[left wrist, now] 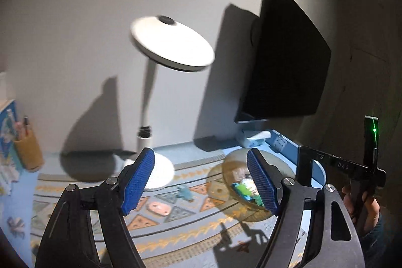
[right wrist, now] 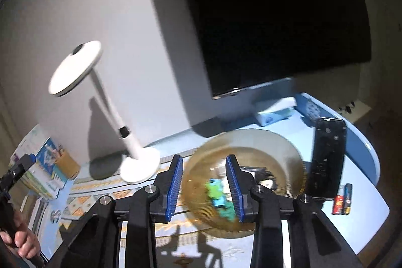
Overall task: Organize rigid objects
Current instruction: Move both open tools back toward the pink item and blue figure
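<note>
**Inspector:** State the grippers.

**Assistant:** The left gripper (left wrist: pixel 199 181) is standing with its blue pads spread wide and nothing between them. The right gripper (right wrist: pixel 204 186) is showing a narrower gap, also empty; both are hanging above the desk, clear of everything.

**Inspector:** Where are the task's things?

**Assistant:** Small toys (right wrist: pixel 217 195), green and blue, are lying in the amber glass bowl (right wrist: pixel 289 150), right of the white lamp (right wrist: pixel 140 167). One teal figure (left wrist: pixel 185 192) is sitting loose on the patterned mat (left wrist: pixel 176 230), just left of the bowl.

**Inspector:** Handling?

**Assistant:** They are looking like hard plastic: light, stiff, likely slick. I would be pinching the teal figure across its body. The bowl is probably fragile, so contact with its rim is the risk. Motion blur is hiding the toys' exact shapes, so I cannot tell more.

**Inspector:** View differences?

**Assistant:** Only the right wrist view is showing the upright black phone (right wrist: pixel 326 157) and the batteries (right wrist: pixel 343 200) beside it; only the left wrist view is showing the loose figure.
</note>
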{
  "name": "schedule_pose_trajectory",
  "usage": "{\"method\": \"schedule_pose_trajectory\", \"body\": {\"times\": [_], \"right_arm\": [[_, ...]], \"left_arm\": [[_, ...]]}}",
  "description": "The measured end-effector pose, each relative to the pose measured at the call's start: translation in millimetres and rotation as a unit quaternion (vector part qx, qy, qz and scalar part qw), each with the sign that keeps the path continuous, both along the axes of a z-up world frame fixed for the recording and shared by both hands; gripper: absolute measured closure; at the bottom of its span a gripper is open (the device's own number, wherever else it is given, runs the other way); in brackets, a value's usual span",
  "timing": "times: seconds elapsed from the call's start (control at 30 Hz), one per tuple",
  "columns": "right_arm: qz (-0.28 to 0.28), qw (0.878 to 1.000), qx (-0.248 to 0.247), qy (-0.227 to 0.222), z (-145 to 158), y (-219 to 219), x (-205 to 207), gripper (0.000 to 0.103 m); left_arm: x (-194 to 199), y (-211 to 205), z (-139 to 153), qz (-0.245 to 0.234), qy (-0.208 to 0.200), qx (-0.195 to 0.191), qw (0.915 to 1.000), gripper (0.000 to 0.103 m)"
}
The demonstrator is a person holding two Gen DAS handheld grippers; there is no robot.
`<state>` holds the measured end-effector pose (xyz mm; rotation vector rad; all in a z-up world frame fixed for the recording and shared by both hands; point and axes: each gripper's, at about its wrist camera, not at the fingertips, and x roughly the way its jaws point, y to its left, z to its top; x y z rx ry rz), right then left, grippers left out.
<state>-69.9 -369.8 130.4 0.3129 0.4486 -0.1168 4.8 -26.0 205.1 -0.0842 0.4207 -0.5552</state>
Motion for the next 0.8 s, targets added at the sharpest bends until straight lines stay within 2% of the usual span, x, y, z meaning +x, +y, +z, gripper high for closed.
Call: {"method": "schedule_pose_trajectory", "body": {"times": [0.13, 0.3, 0.43, 0.6, 0.7, 0.8], "right_arm": [[0.032, 0.999, -0.011, 0.005, -10, 38, 6, 0.058], [0.081, 0.995, -0.010, 0.049, -53, 82, 30, 0.057], [0.113, 0.990, -0.009, 0.087, -101, 114, 46, 0.057], [0.127, 0.982, -0.008, 0.137, -163, 136, 66, 0.057], [0.128, 0.979, -0.008, 0.156, -185, 139, 73, 0.057], [0.127, 0.978, -0.013, 0.163, -199, 140, 75, 0.057]], "left_arm": [[-3, 29, -19, 0.026, 0.023, -0.002, 0.9994, 0.026], [12, 56, -79, 0.064, 0.098, -0.011, 0.9930, 0.026], [21, 62, -131, 0.101, 0.143, 0.020, 0.9844, 0.026], [26, 50, -190, 0.109, 0.183, 0.072, 0.9744, 0.026], [30, 40, -217, 0.104, 0.204, 0.091, 0.9692, 0.026], [28, 34, -230, 0.110, 0.201, 0.115, 0.9666, 0.026]]}}
